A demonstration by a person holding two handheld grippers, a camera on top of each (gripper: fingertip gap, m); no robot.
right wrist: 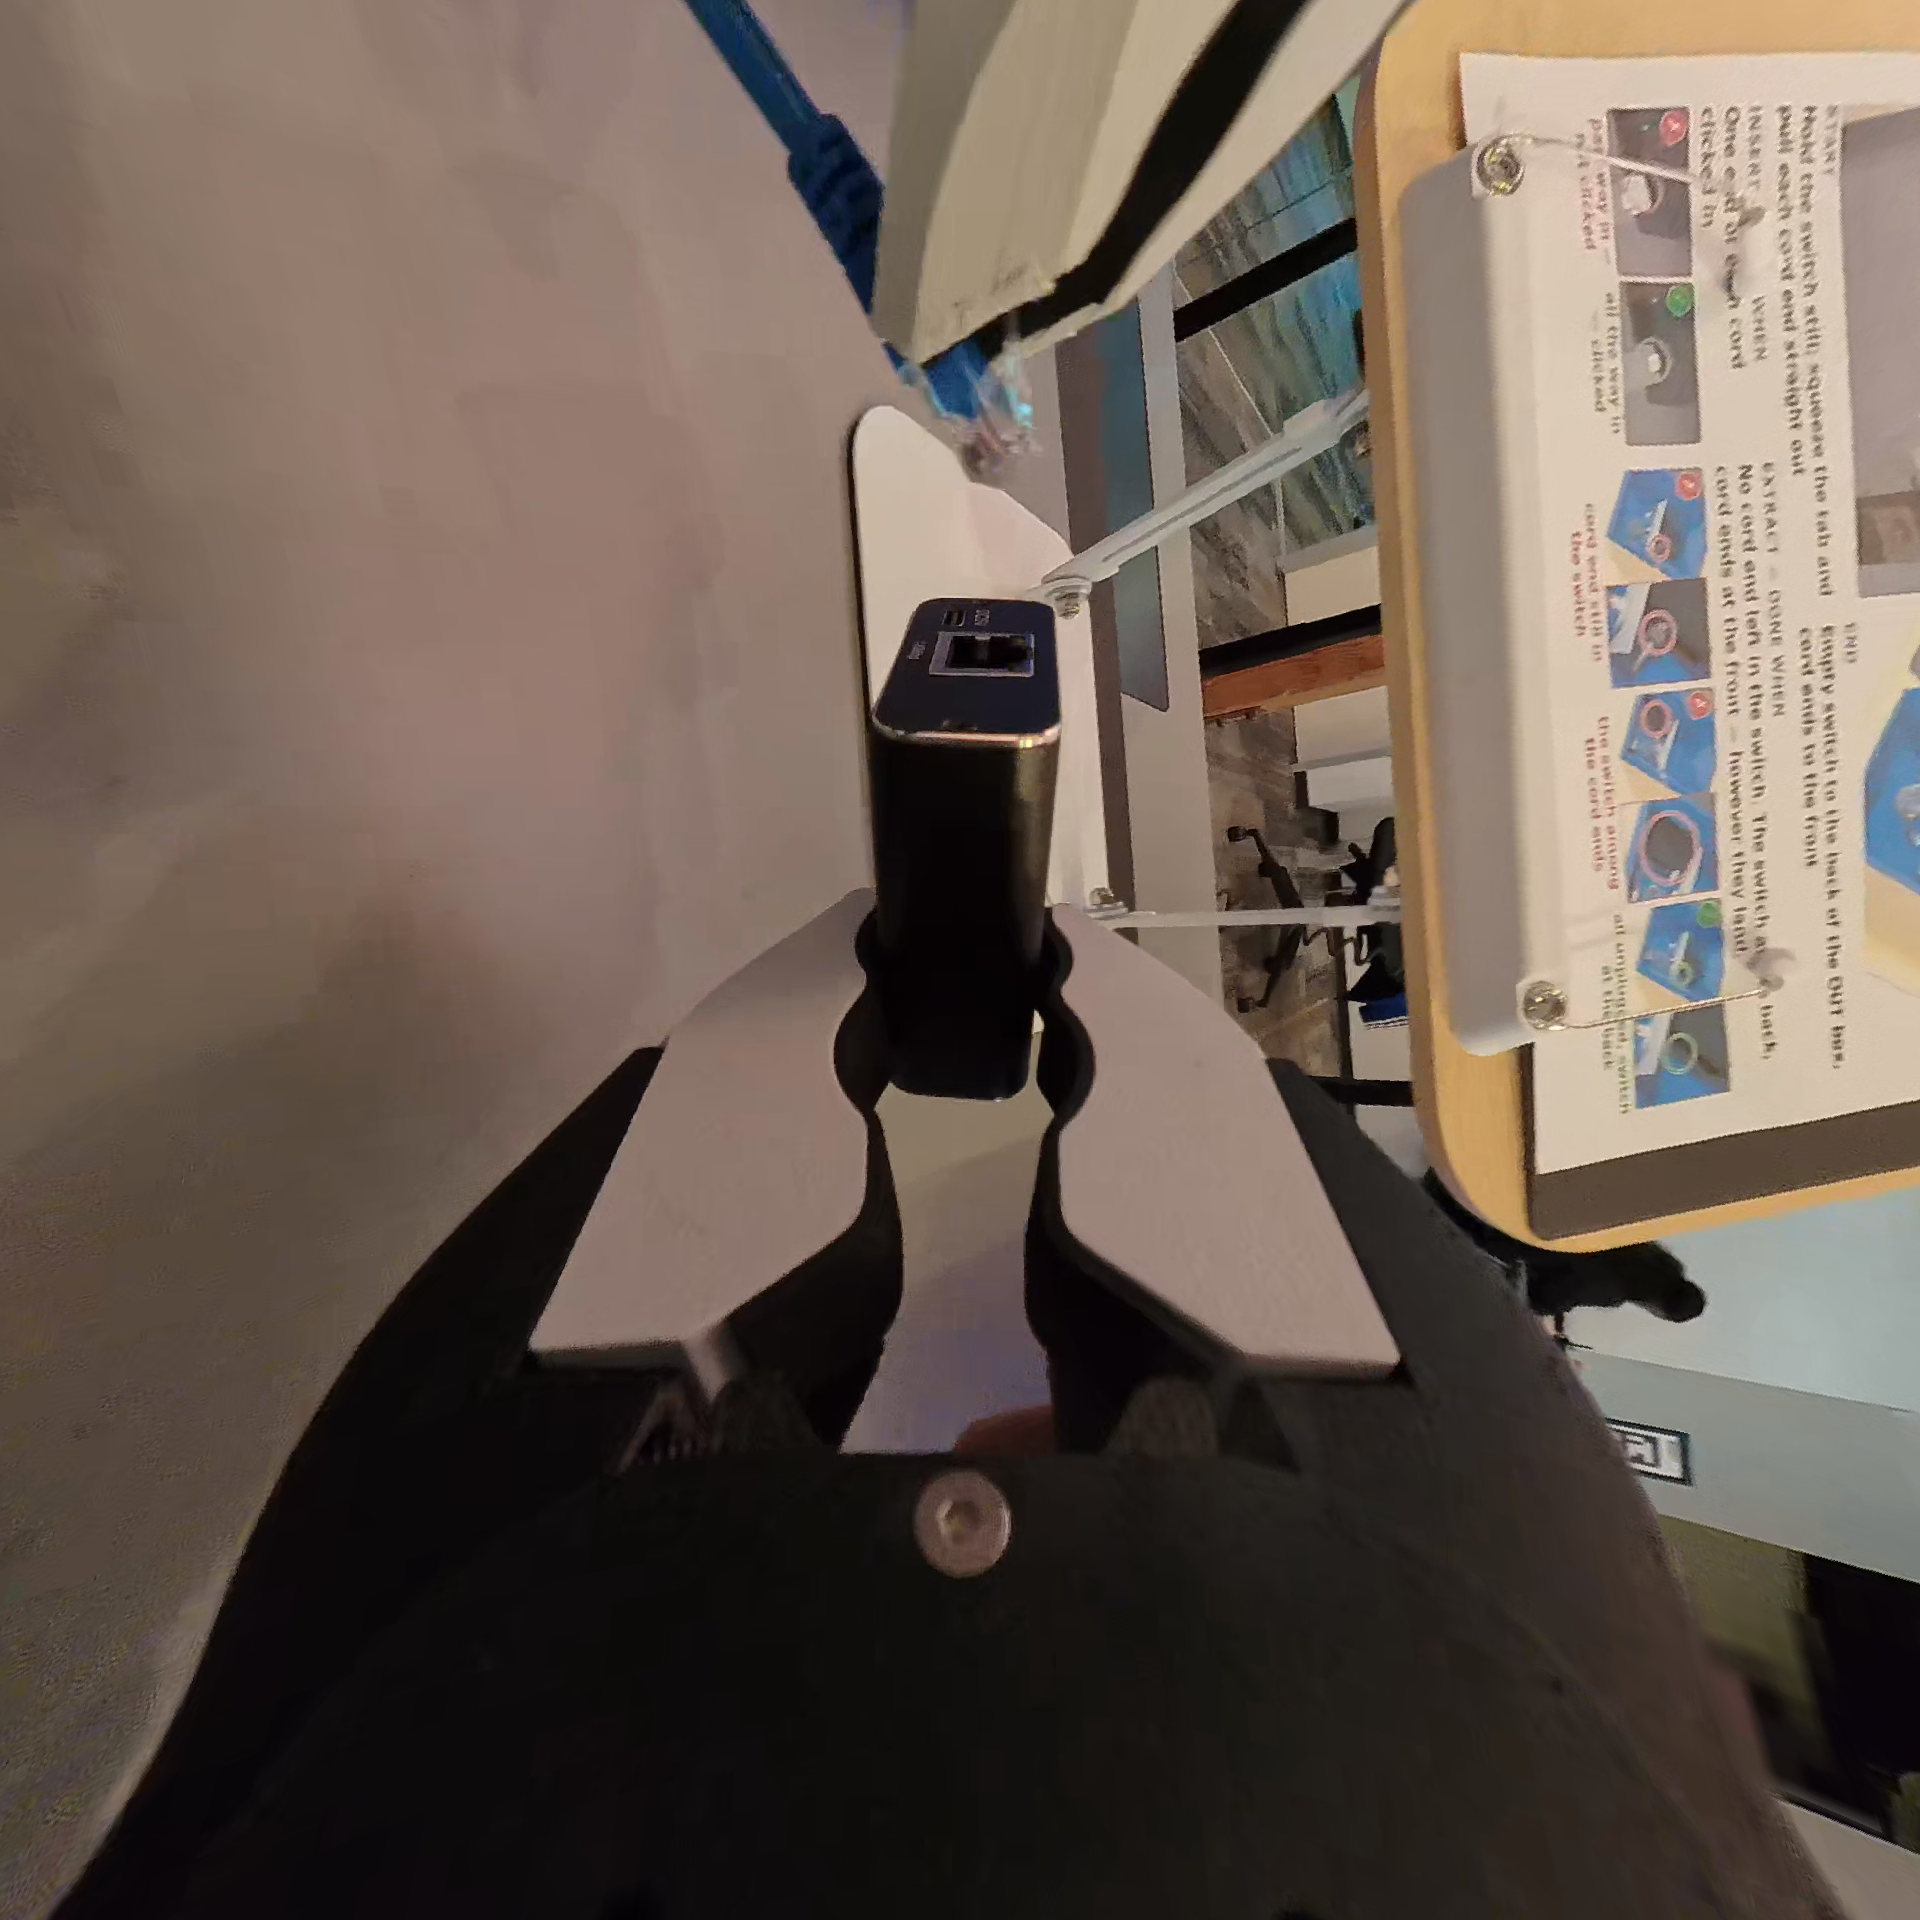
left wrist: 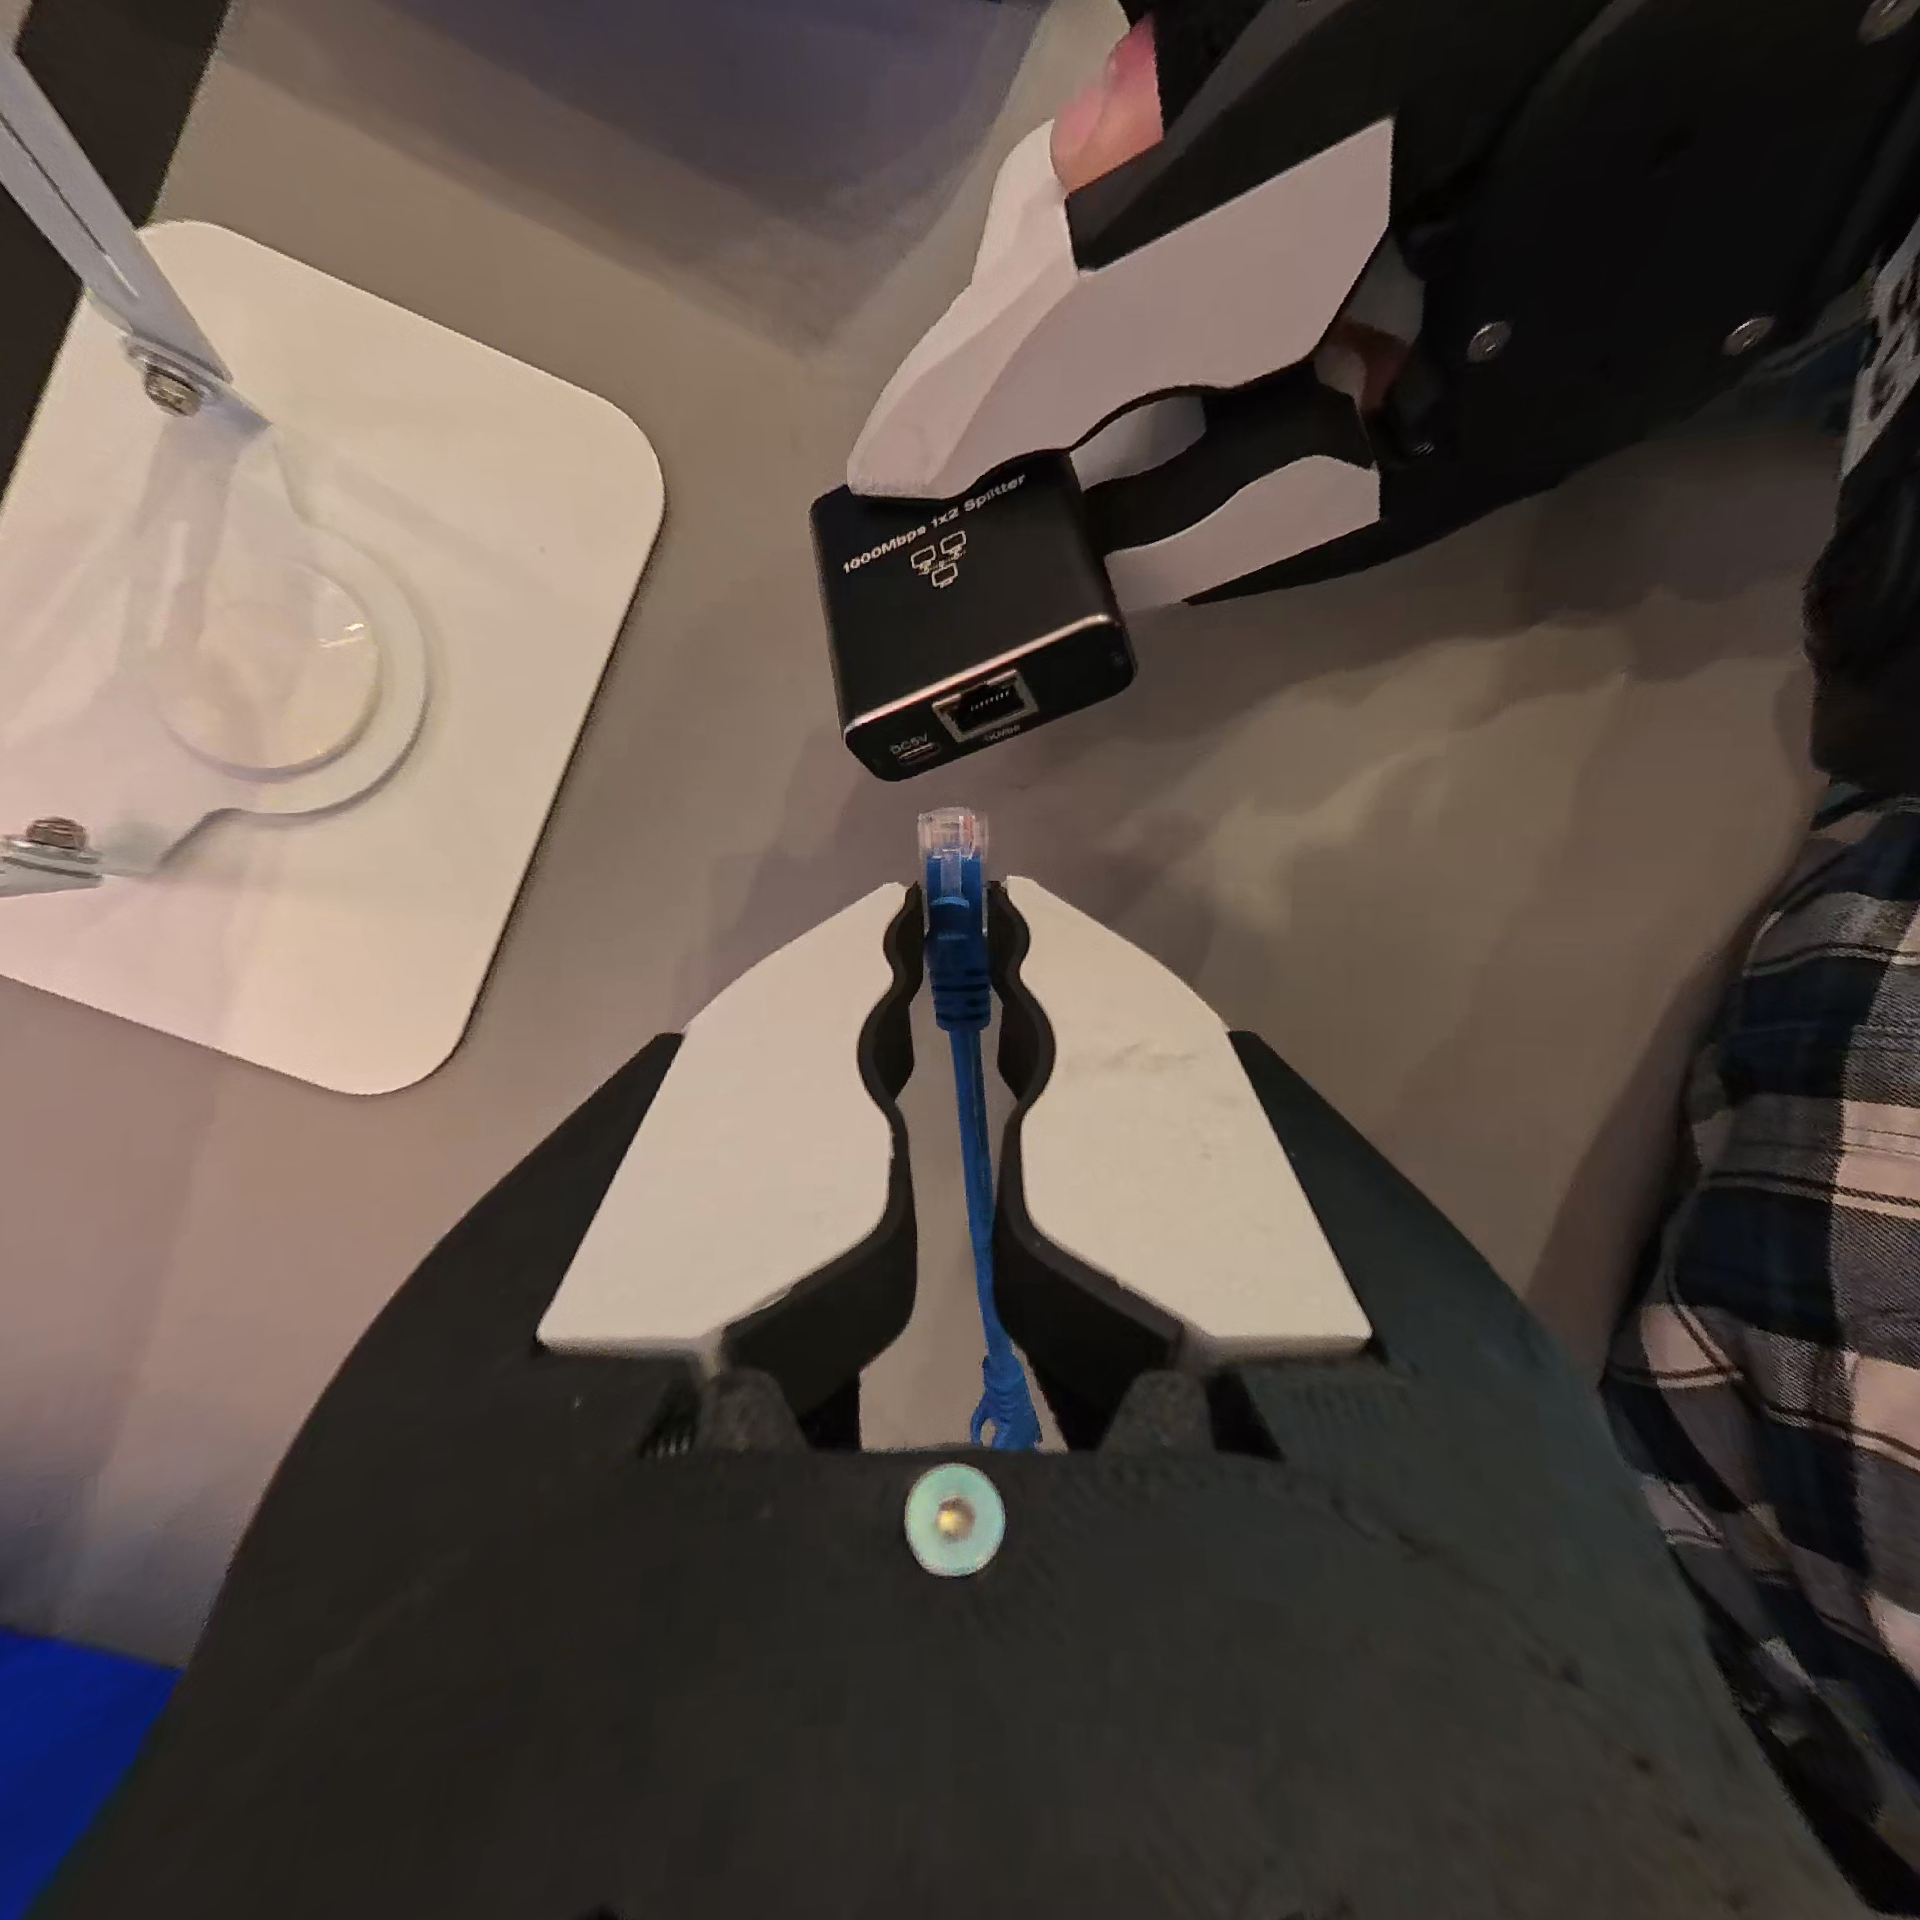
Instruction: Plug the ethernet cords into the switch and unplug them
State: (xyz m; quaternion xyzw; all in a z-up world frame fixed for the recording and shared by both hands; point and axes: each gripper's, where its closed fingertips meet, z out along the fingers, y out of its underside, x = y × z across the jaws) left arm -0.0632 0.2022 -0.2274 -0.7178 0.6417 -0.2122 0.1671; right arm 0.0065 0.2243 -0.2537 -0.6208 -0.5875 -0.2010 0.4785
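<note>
Left wrist view: left gripper [left wrist: 954,894] pinching blue ethernet cord's clear-tipped plug [left wrist: 952,847], just short of black metal switch [left wrist: 966,613] clamped in right gripper [right wrist: 956,935] above tabletop [left wrist: 1351,831]; its visible port seemingly empty, insertion pending.

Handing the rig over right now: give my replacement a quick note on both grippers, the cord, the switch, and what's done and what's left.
Left gripper: shut on the blue ethernet cord just behind its clear plug, plug pointing forward.
Right gripper: shut on the black switch, held off the table.
The plug sits just short of the switch's empty port, roughly lined up, not touching.
Done: both things picked up and brought together.
Left: push the plug in, then unplug it. No other cord is in view.
</note>
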